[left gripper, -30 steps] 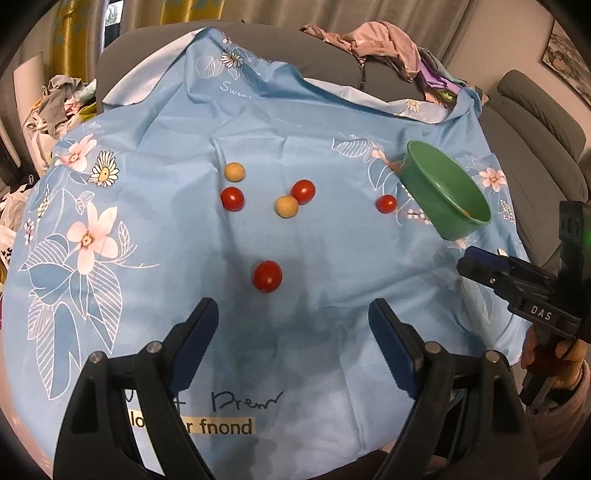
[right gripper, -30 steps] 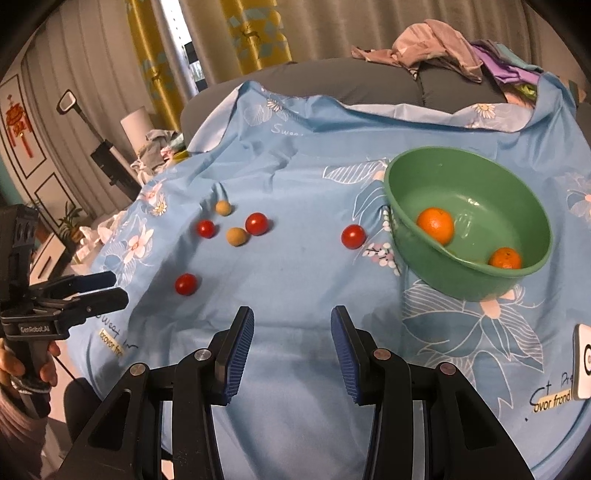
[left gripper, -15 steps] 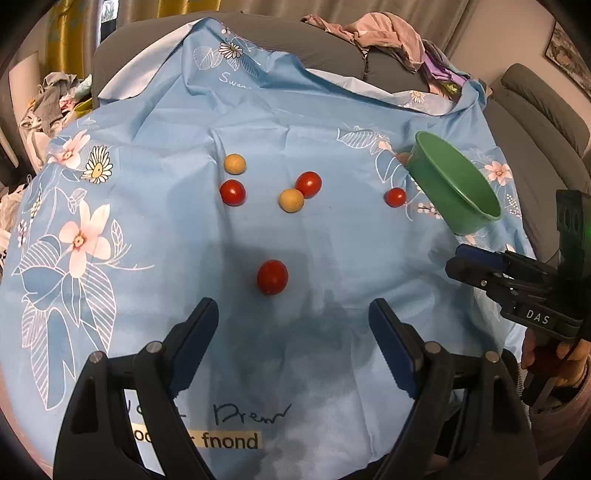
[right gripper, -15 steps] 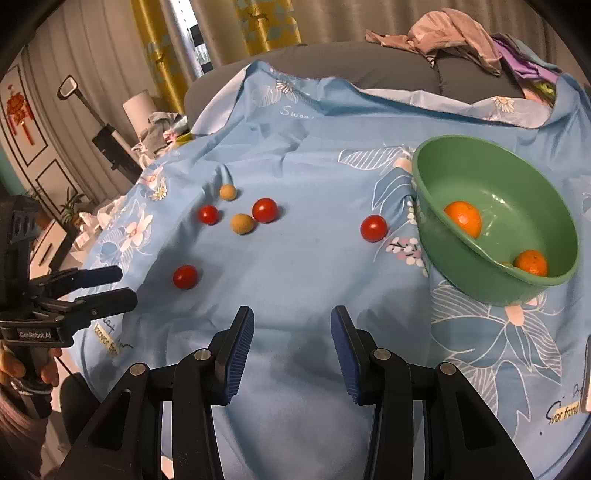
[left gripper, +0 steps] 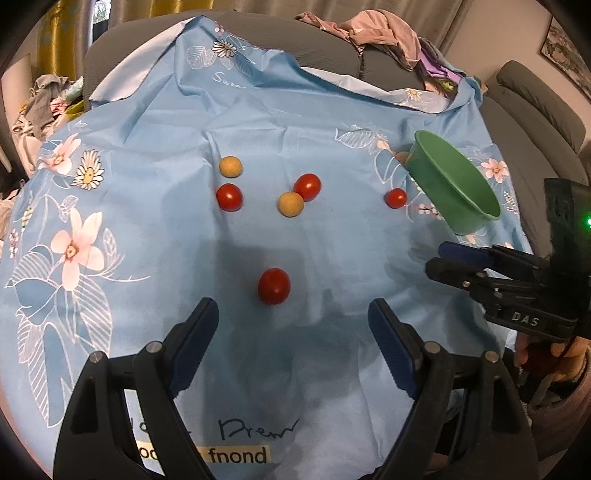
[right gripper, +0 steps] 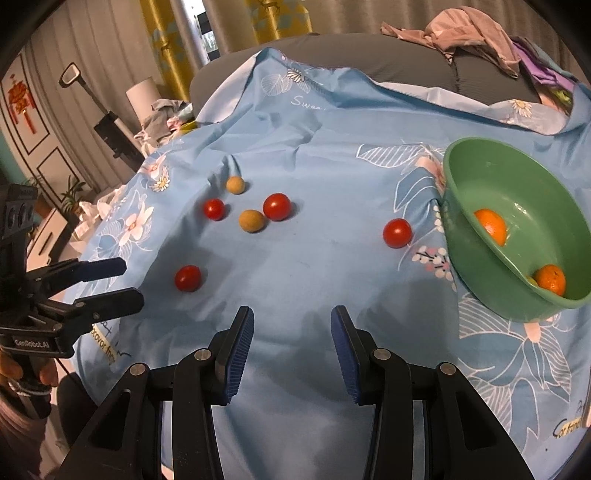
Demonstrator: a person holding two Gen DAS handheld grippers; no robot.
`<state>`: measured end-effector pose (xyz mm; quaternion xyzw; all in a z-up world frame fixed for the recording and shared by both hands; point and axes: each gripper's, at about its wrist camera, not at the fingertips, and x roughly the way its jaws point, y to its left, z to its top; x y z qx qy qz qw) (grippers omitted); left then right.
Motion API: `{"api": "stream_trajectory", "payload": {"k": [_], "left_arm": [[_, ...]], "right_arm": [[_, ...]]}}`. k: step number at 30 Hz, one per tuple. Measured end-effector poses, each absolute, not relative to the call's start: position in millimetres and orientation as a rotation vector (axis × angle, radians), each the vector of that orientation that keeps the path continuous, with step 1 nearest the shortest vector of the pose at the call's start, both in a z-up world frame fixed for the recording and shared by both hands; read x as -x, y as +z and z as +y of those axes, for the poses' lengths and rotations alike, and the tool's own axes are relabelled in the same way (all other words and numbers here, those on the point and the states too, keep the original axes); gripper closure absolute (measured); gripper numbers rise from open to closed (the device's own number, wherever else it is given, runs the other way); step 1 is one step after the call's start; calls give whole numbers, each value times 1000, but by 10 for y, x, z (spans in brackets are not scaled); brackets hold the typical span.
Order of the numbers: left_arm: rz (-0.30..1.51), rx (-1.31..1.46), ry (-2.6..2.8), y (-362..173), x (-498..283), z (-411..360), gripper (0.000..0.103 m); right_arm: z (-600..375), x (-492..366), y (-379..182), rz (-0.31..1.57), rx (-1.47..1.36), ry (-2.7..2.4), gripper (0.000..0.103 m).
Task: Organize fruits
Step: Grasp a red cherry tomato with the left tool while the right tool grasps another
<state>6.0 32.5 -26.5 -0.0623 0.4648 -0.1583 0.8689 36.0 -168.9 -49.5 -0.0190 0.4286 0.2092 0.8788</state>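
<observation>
Several small fruits lie on a blue floral cloth (left gripper: 147, 229). The nearest red tomato (left gripper: 273, 285) sits just beyond my open, empty left gripper (left gripper: 293, 325); it also shows in the right wrist view (right gripper: 188, 278). Farther off lie two tan fruits (left gripper: 291, 204) (left gripper: 230, 166) and red tomatoes (left gripper: 229, 197) (left gripper: 307, 187) (left gripper: 395, 198). A green bowl (right gripper: 480, 258) at the right holds two oranges (right gripper: 491, 225) (right gripper: 551, 278). My right gripper (right gripper: 291, 332) is open and empty, left of the bowl.
A grey sofa (left gripper: 332, 40) with a heap of clothes (left gripper: 376, 33) stands behind the cloth. More sofa cushions (left gripper: 535, 99) are at the right. Clutter and a potted plant (right gripper: 70, 192) lie off the left edge.
Both grippers have moved forward over the cloth, so the fruits look closer. The right gripper has also shifted left, with the bowl now nearer the right edge. Both stay open.
</observation>
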Motion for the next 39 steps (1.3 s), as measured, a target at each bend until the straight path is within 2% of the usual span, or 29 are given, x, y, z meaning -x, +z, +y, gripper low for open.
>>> {"api": "stream_trajectory", "payload": {"k": [8, 15, 22, 23, 25, 27, 39], "left_arm": [[979, 91, -371, -358, -144, 225, 24], [1030, 39, -354, -543, -359, 150, 43], [1052, -86, -337, -651, -452, 35, 56], [1065, -103, -329, -693, -466, 31, 62], [1049, -170, -317, -722, -451, -13, 68], [1067, -139, -338, -756, -458, 13, 78], [1012, 4, -407, -612, -439, 163, 78]], "right_arm": [[-1679, -426, -525, 896, 33, 427, 59], [-1819, -549, -566, 910, -8, 387, 59], [-1892, -602, -588, 905, -9, 364, 59], [-1907, -617, -591, 901, -10, 357, 59], [-1934, -672, -592, 895, -11, 344, 59], [-1947, -726, -594, 885, -8, 335, 59], [-1916, -1237, -686, 875, 62, 178, 59]]}}
